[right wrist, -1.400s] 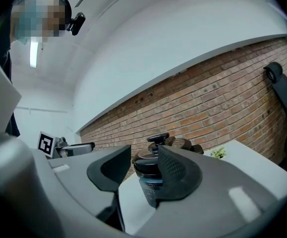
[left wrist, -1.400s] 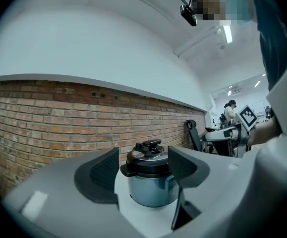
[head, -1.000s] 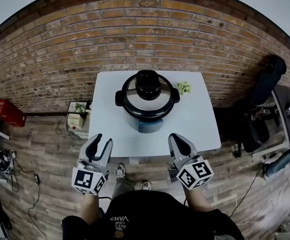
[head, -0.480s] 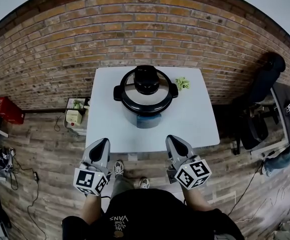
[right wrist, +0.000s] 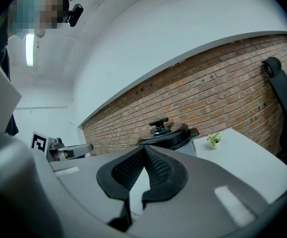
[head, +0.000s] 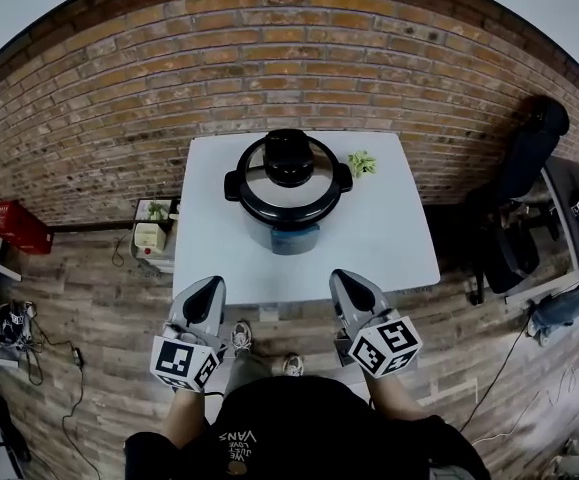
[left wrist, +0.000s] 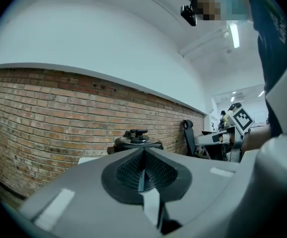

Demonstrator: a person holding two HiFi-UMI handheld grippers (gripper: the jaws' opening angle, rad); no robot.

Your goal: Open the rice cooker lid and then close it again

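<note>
The rice cooker [head: 287,196] stands on the white table [head: 394,238], its steel lid down with a black knob [head: 288,156] on top and black side handles. It also shows ahead in the left gripper view [left wrist: 136,140] and the right gripper view [right wrist: 169,135]. My left gripper [head: 212,285] is shut and empty at the table's near edge, left of the cooker. My right gripper [head: 340,279] is shut and empty at the near edge too, on the right. Both are well short of the cooker.
A small green plant [head: 361,163] sits on the table right of the cooker. A brick wall [head: 289,58] runs behind. A red box [head: 17,226] and cables lie on the wooden floor at left, a black office chair [head: 514,208] stands at right.
The left gripper's jaws have closed from open to shut. Both grippers have shifted slightly at the table's near edge. The cooker has not changed.
</note>
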